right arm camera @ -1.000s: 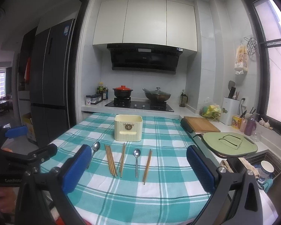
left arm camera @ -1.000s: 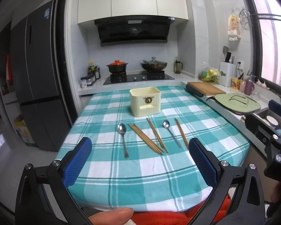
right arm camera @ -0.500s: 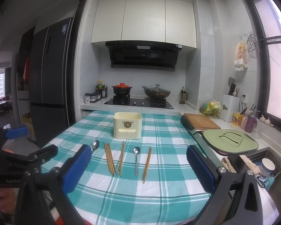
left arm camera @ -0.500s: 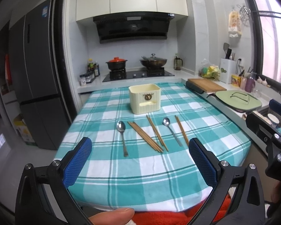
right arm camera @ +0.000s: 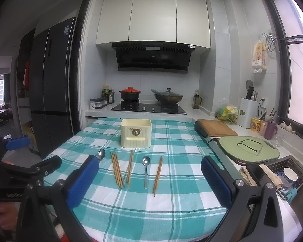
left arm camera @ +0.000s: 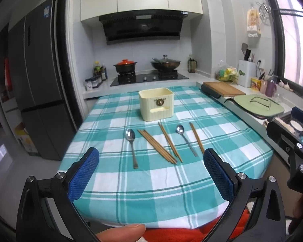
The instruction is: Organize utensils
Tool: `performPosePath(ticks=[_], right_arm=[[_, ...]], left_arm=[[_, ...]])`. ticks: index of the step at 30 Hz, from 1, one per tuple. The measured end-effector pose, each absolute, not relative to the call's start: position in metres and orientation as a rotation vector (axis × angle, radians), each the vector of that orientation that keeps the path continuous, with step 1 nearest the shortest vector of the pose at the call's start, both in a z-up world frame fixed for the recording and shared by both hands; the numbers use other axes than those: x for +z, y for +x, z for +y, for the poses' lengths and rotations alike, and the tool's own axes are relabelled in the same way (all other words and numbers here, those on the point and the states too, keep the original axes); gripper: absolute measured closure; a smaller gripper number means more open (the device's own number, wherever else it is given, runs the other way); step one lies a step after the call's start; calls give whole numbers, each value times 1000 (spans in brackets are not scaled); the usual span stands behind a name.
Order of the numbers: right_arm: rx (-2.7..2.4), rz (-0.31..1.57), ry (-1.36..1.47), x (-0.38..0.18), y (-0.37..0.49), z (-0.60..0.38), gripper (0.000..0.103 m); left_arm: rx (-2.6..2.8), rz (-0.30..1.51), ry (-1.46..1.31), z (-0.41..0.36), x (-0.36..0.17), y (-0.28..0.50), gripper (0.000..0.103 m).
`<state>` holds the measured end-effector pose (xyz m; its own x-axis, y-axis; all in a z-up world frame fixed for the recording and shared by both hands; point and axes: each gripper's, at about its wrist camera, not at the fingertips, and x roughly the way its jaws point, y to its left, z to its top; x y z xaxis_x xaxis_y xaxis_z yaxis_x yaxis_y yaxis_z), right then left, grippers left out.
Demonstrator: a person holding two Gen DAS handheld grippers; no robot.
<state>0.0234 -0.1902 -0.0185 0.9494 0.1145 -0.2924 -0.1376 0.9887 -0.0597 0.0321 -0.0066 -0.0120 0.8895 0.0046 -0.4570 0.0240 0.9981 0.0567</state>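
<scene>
Left wrist view: the table has drawn slightly lower and closer in the frame than it was a second ago, a sign the person is easing in on the utensils with nothing picked up so far. The left gripper (left arm camera: 151, 173) hangs over the near edge of the checked tablecloth (left arm camera: 131, 197), its blue pads wide apart, holding and touching nothing. At mid-frame lie a left spoon (left arm camera: 131, 144), a bundle of chopsticks (left arm camera: 157, 147), a second pair of chopsticks (left arm camera: 169, 141), a right spoon (left arm camera: 184, 139) and a single chopstick pair (left arm camera: 197, 138), all flat on the cloth. The cream utensil holder (left arm camera: 156, 103) stands just behind them, upper centre, and appears empty. A thumb tip (left arm camera: 121, 233) shows at the bottom edge.

Right wrist view: the scene has barely shifted, so sorting looks yet to begin. The right gripper (right arm camera: 149, 179) sits low in the frame with its pads spread fully, gripping nothing and clear of the table. The same row of spoons and chopsticks lies between the pads in the picture, the holder beyond at centre. The other gripper's dark frame fills the lower left
</scene>
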Motion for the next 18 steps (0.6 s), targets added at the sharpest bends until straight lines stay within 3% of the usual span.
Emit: performPosePath(ticks=[18], right_arm=[[125,316,-75,-24,36,-190,0]], left_arm=[[-6,493,65,-4,-18,47,0]])
